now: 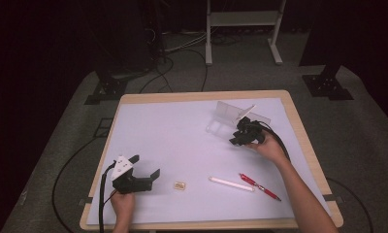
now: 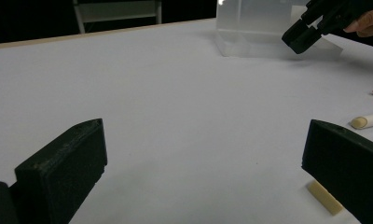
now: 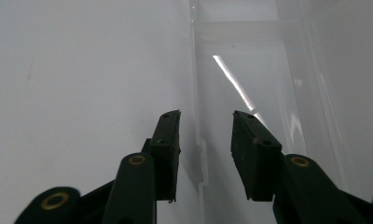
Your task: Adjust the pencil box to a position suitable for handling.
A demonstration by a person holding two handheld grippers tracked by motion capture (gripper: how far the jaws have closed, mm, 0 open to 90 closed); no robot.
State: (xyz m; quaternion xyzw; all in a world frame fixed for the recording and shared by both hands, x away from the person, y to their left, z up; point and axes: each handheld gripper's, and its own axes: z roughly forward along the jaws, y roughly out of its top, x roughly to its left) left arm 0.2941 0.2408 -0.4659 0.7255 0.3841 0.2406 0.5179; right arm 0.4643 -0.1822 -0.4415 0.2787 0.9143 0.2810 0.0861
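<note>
A clear plastic box (image 1: pixel 220 127) with its lid (image 1: pixel 240 112) raised stands at the back right of the white mat. My right gripper (image 1: pixel 236 140) is at the box's near end, pointing down at it. In the right gripper view its jaws (image 3: pixel 206 116) straddle the box's thin front wall (image 3: pixel 194 70), with a gap on both sides of it. My left gripper (image 1: pixel 146 166) rests near the front left edge, jaws wide apart (image 2: pixel 205 140) with nothing between them. A small cream eraser (image 1: pixel 180 185) lies just to its right.
A white pen (image 1: pixel 231 183) and a red pen (image 1: pixel 260 187) lie at the front right of the mat, right of the eraser (image 2: pixel 324 198). The wooden table edge (image 1: pixel 303 141) frames the mat. Cables trail from both grippers over the front edge.
</note>
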